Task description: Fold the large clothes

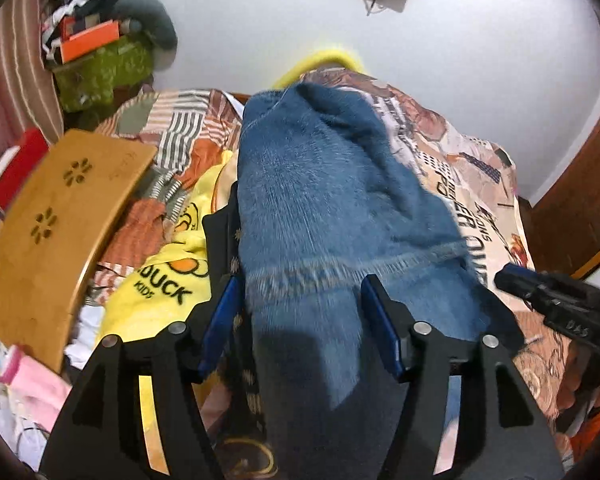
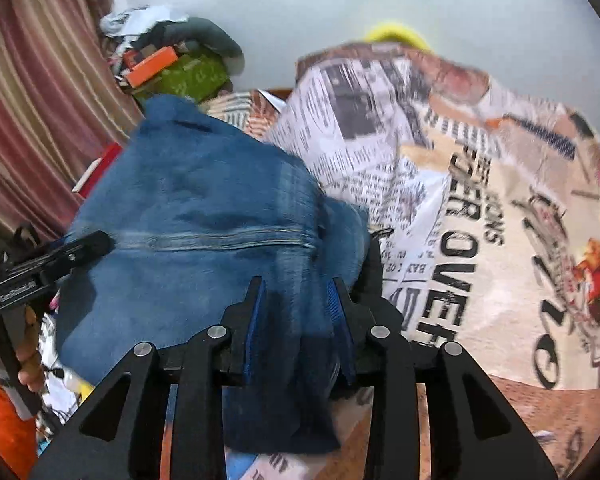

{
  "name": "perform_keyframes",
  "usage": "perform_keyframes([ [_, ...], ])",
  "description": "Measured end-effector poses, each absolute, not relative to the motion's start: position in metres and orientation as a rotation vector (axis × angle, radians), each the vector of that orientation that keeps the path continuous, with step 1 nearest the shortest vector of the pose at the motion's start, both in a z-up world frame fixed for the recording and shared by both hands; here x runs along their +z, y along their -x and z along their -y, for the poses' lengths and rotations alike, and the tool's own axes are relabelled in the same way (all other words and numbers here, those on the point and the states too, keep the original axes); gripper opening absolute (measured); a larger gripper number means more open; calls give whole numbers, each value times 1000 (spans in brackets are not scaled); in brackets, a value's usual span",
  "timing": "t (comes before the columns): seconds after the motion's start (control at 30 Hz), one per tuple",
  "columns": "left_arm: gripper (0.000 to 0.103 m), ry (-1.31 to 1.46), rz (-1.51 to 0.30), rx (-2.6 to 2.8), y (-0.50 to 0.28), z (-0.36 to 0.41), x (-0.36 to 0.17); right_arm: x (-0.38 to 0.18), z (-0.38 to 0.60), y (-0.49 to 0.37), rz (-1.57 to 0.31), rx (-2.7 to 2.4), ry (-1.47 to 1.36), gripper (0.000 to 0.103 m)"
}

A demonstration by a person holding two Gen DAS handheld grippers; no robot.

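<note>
We held up the jeans (image 1: 332, 208).
Both grippers, left (image 1: 300, 320) and right (image 2: 296, 312), pinched them; no fold was made yet.

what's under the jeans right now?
Under the jeans, a printed sheet shows on the right and a yellow duck blanket on the left. Whatever lies directly beneath is covered. Both the left gripper and right gripper hold the denim.

A: Cloth btwn left gripper (image 1: 300, 300) fingers?
B: Blue jeans (image 1: 320, 200), matt, fuzzy denim, showing pale stitching. Pads (image 1: 380, 320) looking smooth blue plastic.
A: Left of fingers?
B: Wood board (image 1: 60, 232), satin finish, glowing amber.
</note>
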State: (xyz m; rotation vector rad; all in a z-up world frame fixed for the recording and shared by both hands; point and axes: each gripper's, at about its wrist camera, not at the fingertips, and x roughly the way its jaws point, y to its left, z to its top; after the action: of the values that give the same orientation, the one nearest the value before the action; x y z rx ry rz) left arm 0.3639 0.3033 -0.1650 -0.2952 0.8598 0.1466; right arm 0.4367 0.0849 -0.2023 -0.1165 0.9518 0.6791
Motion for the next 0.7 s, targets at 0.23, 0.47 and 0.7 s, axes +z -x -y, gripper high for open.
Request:
perform_keyframes([
  [0.23,62,194,-742,176,-308,-269,-109,-142,-60,-381,-783,743,119,30],
  [0.47,62,132,-506,186,-233,-224,-37,-77,-25,-310,-571,812,48,30],
  [0.7,62,29,-244,223,-143,-165,15,-34,3,-235,-337,829,41,30],
])
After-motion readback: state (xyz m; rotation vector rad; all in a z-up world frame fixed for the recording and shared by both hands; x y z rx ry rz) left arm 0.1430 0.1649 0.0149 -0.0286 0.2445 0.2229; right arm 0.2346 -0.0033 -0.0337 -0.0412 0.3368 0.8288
